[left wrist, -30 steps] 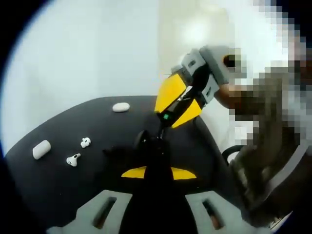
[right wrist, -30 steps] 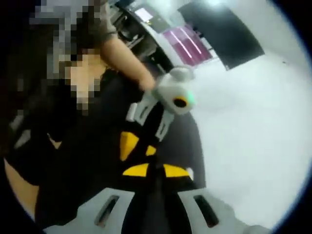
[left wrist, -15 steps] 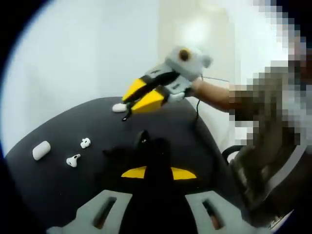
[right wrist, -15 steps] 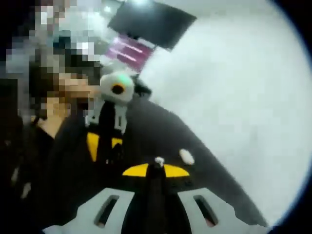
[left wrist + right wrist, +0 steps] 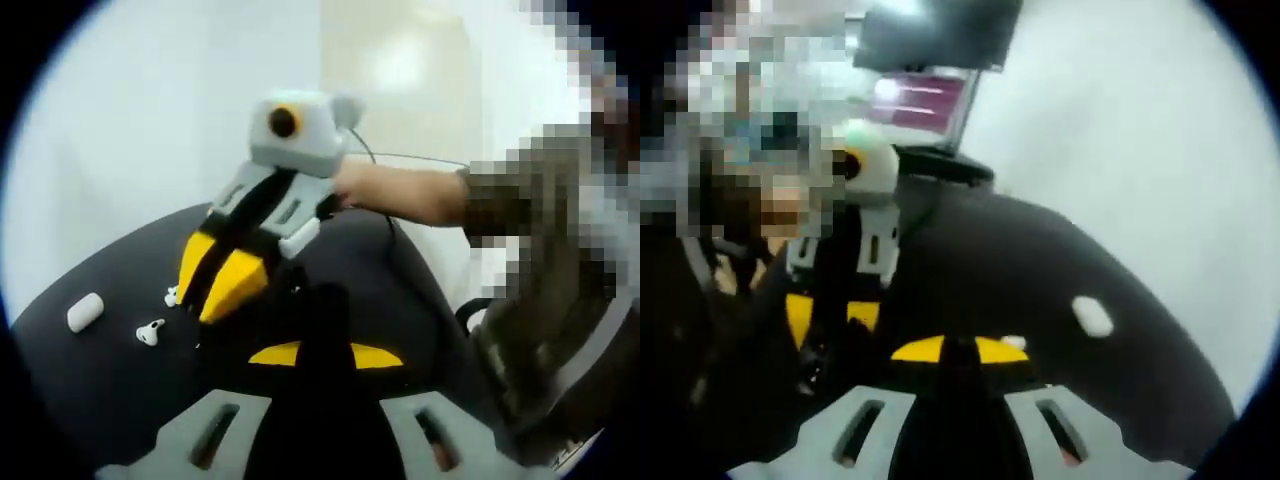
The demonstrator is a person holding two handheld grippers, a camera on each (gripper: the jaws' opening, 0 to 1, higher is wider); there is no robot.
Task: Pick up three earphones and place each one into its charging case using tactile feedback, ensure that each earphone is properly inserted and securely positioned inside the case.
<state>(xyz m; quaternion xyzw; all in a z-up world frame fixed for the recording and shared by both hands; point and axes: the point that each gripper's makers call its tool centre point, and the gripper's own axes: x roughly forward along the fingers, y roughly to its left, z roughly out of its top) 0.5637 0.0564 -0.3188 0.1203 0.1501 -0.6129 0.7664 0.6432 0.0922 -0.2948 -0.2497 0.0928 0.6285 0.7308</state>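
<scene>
On the black table (image 5: 90, 370) lie a white charging case (image 5: 85, 312), an earphone (image 5: 150, 330) and a second earphone (image 5: 172, 296). That second earphone is half hidden by my right gripper (image 5: 205, 310), which reaches in from the right with its tips low beside it. In the right gripper view the jaws of that right gripper (image 5: 960, 345) look shut, with an earphone (image 5: 1013, 343) just right of the tips and a case (image 5: 1092, 316) farther off. My left gripper (image 5: 320, 295) is shut with a small dark thing at its tips, too dark to identify.
A person's forearm (image 5: 400, 190) and sleeve (image 5: 530, 250) fill the right side of the left gripper view. The table's curved far edge (image 5: 150, 225) meets a pale floor. My left gripper (image 5: 825, 345) stands close on the left in the right gripper view.
My right gripper has swung away from the left gripper's tips, across the table and down to the earphones on the left. The left gripper has stayed put.
</scene>
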